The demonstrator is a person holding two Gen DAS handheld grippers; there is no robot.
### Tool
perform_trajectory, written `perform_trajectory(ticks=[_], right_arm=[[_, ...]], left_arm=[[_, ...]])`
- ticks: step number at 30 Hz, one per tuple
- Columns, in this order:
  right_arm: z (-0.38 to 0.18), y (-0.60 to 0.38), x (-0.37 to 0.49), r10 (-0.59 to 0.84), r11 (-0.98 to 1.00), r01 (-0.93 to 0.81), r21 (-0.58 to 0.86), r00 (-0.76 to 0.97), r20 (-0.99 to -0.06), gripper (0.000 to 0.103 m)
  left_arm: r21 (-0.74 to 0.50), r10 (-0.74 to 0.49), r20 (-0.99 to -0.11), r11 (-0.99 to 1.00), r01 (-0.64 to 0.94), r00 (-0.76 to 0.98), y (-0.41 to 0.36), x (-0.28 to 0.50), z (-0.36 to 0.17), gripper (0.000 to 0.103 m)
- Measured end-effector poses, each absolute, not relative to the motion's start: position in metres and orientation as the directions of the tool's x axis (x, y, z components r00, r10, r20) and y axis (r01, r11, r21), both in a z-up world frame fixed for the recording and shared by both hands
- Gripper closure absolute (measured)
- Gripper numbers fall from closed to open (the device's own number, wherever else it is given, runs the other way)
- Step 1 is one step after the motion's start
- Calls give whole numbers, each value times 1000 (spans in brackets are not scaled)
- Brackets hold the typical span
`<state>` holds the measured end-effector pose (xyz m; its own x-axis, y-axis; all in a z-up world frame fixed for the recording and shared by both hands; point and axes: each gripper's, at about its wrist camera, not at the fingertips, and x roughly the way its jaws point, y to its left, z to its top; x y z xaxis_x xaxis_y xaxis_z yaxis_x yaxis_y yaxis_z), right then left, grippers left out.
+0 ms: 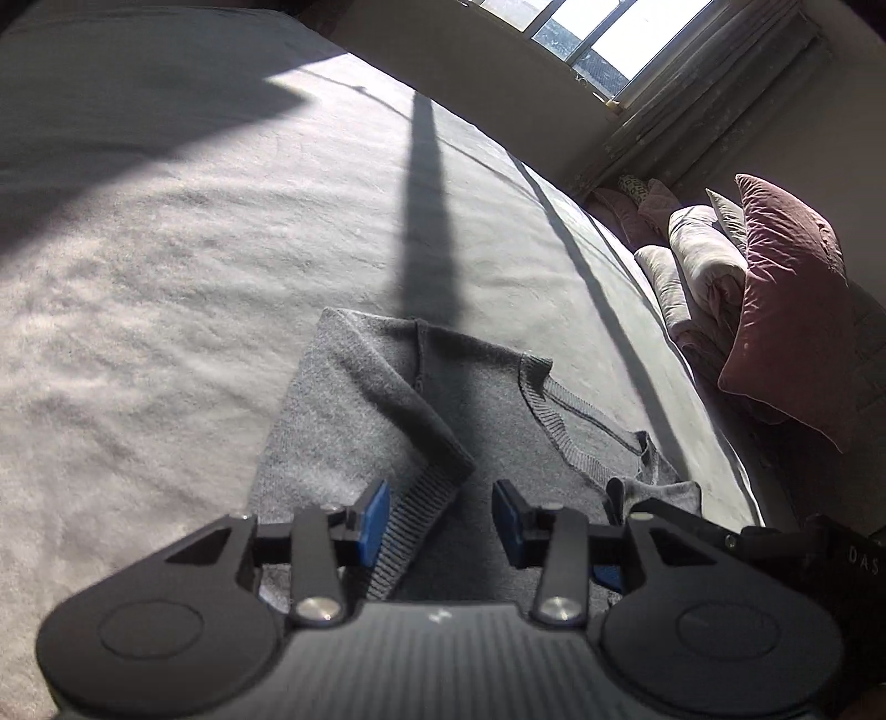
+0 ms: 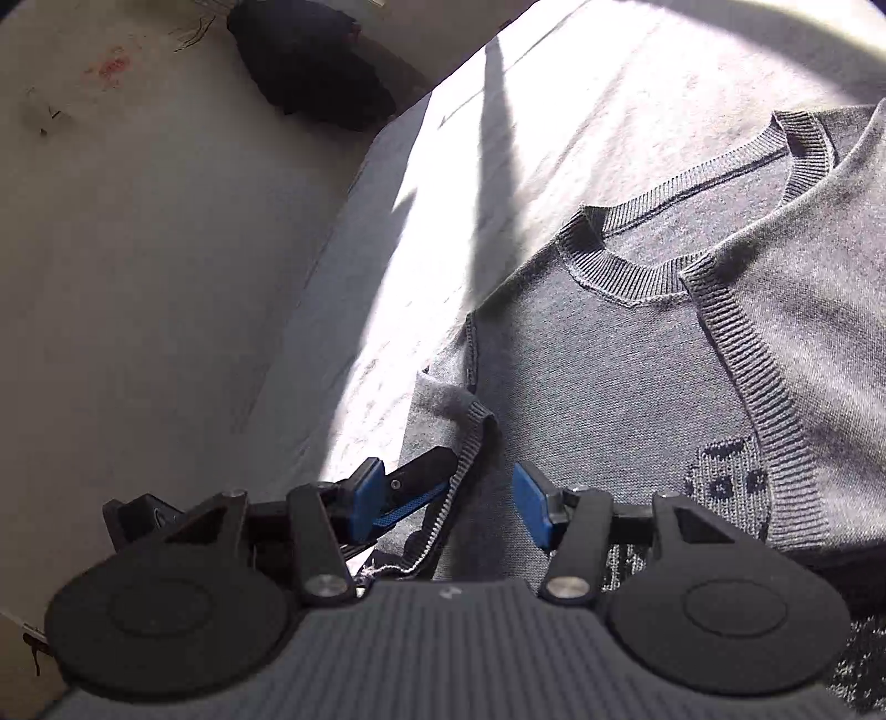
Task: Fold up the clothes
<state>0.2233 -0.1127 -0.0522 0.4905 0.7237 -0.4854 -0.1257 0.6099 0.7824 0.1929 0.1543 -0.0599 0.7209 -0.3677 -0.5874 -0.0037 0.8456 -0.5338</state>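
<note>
A grey knit sweater (image 1: 360,399) lies on the pale grey bed (image 1: 166,277), one sleeve folded across its body and the ribbed collar (image 1: 559,421) toward the right. My left gripper (image 1: 440,520) hovers over that sleeve's ribbed cuff (image 1: 410,515), open, blue pads (image 1: 372,520) apart and pressing nothing. In the right wrist view the sweater (image 2: 609,387) fills the right half, collar (image 2: 637,271) uppermost. My right gripper (image 2: 448,504) stands open over a ribbed edge (image 2: 470,448) at the sweater's left side. The left gripper's finger (image 2: 421,473) shows just behind that edge.
Pink and white pillows (image 1: 775,299) are heaped beyond the bed's right edge under a bright window (image 1: 609,33). A long narrow shadow (image 1: 429,221) crosses the sheet. In the right wrist view, the floor (image 2: 138,277) lies left of the bed, with a dark object (image 2: 315,61) on it.
</note>
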Motion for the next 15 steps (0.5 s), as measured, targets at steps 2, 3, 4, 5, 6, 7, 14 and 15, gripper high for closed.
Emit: perform_trajectory(ticks=[2, 3, 4, 5, 6, 7, 14, 15], right_arm=[[-56, -113, 228, 715, 602, -89, 793, 503, -486, 47], [-57, -112, 230, 709, 603, -76, 794, 507, -490, 47], [-58, -110, 232, 704, 607, -70, 792, 510, -494, 47], [-57, -107, 234, 698, 613, -68, 787, 513, -499, 47], [-57, -104, 235, 694, 619, -71, 782, 516, -502, 47], [-56, -100, 236, 689, 629, -80, 773, 519, -506, 47], [-55, -61, 241, 602, 763, -176, 622, 543, -585, 47], [-56, -56, 242, 586, 781, -188, 596, 550, -595, 47]], left_arm=[[-488, -347, -568, 872, 34, 746, 158, 179, -46, 47], [-440, -325, -565, 896, 56, 758, 160, 172, -41, 47], [-382, -301, -562, 921, 81, 771, 162, 164, -36, 47], [-321, -277, -556, 941, 105, 784, 163, 156, -32, 47], [-262, -254, -548, 957, 125, 797, 165, 148, -29, 47], [-213, -239, -538, 966, 143, 808, 166, 140, -29, 47], [-4, -275, -476, 950, 311, 835, 158, 108, -41, 45], [30, -266, -478, 947, 319, 837, 154, 107, -44, 45]])
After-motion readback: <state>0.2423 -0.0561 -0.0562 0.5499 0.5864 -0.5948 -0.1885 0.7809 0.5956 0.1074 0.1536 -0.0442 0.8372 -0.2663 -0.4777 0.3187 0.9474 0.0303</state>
